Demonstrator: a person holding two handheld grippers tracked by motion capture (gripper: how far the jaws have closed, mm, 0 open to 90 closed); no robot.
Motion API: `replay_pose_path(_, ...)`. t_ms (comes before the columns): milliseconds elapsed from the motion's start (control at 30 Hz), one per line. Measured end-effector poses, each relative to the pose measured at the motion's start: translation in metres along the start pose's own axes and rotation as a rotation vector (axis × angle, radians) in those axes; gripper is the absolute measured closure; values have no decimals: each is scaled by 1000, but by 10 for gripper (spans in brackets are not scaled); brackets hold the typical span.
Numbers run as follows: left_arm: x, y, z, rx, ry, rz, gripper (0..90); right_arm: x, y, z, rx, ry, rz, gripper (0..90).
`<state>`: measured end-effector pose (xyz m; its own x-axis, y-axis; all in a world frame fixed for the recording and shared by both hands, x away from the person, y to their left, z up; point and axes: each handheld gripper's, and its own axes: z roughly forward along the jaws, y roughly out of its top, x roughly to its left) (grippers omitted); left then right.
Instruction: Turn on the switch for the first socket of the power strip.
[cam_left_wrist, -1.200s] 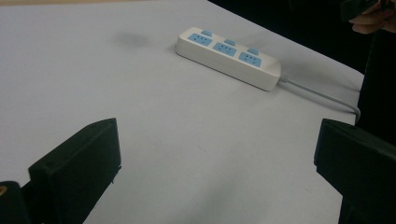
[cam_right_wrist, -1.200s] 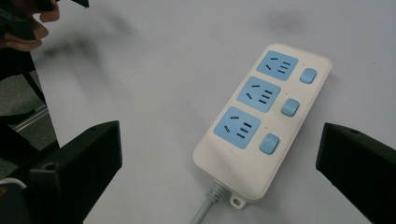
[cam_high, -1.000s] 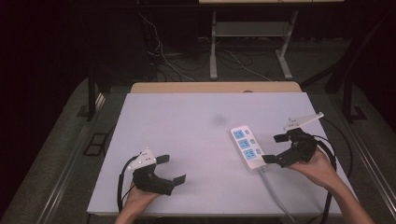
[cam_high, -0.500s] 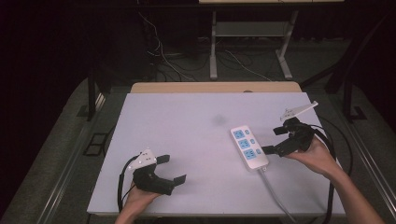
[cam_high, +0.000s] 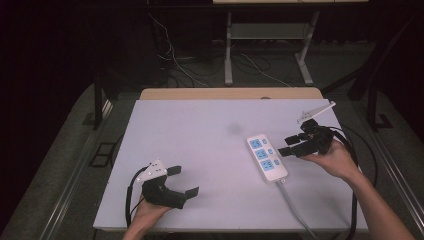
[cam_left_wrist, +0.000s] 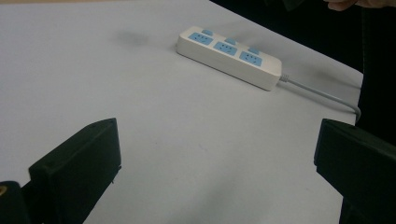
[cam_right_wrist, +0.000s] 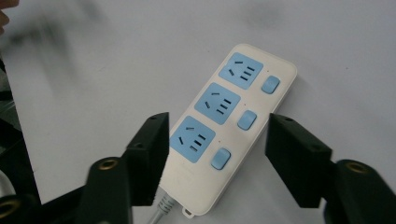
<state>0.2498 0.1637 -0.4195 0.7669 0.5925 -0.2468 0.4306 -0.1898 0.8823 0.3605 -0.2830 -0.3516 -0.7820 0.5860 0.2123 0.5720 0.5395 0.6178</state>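
1. We see our right gripper (cam_high: 296, 145) spread apart and holding nothing, raised off the table (cam_high: 200, 130) in the high view.
2. In the right gripper view the strip (cam_right_wrist: 231, 121) lies under and ahead of that gripper (cam_right_wrist: 217, 151), framed between its two jaws; as far as we can tell they do not touch it.
3. The strip (cam_high: 266, 157) sits just to the left of the right gripper in the high view, its three blue sockets facing up.
4. Its cord (cam_high: 295, 205) leaves the near end and runs back toward us, below the right gripper.
5. Our left gripper (cam_high: 182, 182) is also spread wide and empty, low near the table's near edge.
6. From the left gripper (cam_left_wrist: 212, 154), the strip (cam_left_wrist: 229, 51) lies well ahead and apart.
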Motion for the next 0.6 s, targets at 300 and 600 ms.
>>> replay_pose_path(300, 0, 0, 1, 3, -2, 3, 0, -5, -1, 5, 23, 33, -50, 808)
replay_pose_path(600, 2, 0, 1, 7, 0, 6, 0, -10, 0, 17, 60, 40, -83, 894)
